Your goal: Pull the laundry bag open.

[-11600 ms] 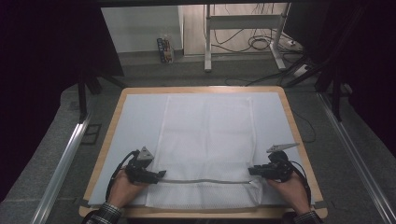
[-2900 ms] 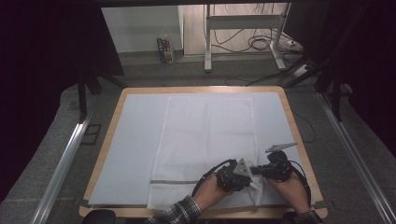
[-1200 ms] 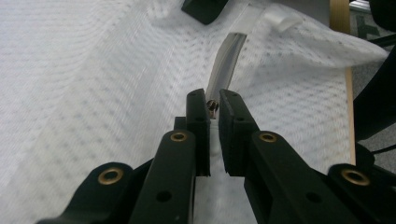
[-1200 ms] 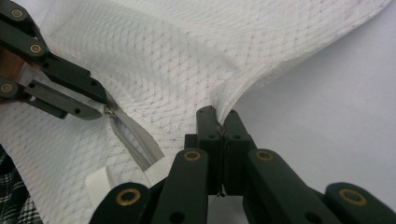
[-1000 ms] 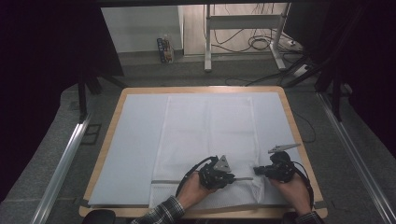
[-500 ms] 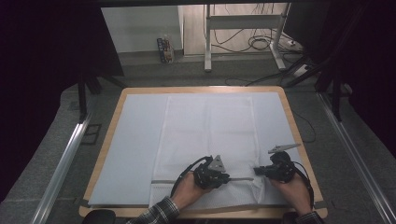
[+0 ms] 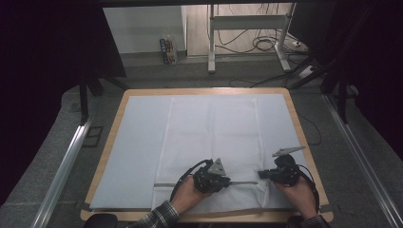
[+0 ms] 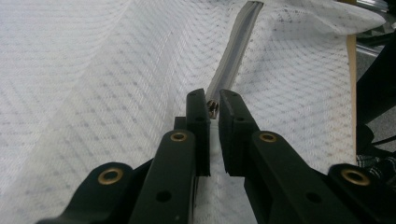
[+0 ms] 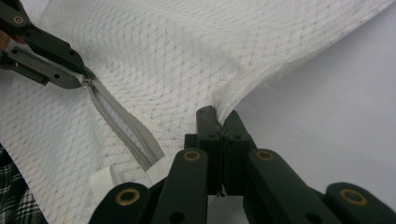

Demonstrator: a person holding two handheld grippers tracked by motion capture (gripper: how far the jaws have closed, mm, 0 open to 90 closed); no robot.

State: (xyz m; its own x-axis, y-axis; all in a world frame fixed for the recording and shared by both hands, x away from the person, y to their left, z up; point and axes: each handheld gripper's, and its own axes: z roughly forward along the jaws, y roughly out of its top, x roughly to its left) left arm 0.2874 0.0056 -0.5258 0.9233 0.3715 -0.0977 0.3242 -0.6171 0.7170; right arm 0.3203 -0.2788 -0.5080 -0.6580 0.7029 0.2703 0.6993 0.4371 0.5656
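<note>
Two grippers work the near end of a white mesh laundry bag (image 7: 211, 137) that lies flat on a pale blue sheet (image 7: 138, 142) covering the wooden table (image 7: 304, 137). The bag's long axis runs away from the person, from the near edge toward the far edge, while its grey zipper (image 7: 240, 182) crosses it from side to side close to the near end. Starting at the left, the zipper's closed stretch runs to the left gripper (image 7: 223, 181), which sits near the bag's middle and points to the right along the zipper line. In the left gripper view its jaws stand slightly apart with the small metal zipper pull (image 8: 213, 108) between their tips; whether they actually pinch it I cannot tell. Farther right, the right gripper view shows the zipper gaping open between the two tools. At the right, the right gripper (image 7: 262, 175) points left, its jaws pressed together on a fold of mesh at the bag's right edge (image 9: 224, 105), lifting it slightly off the sheet.
</note>
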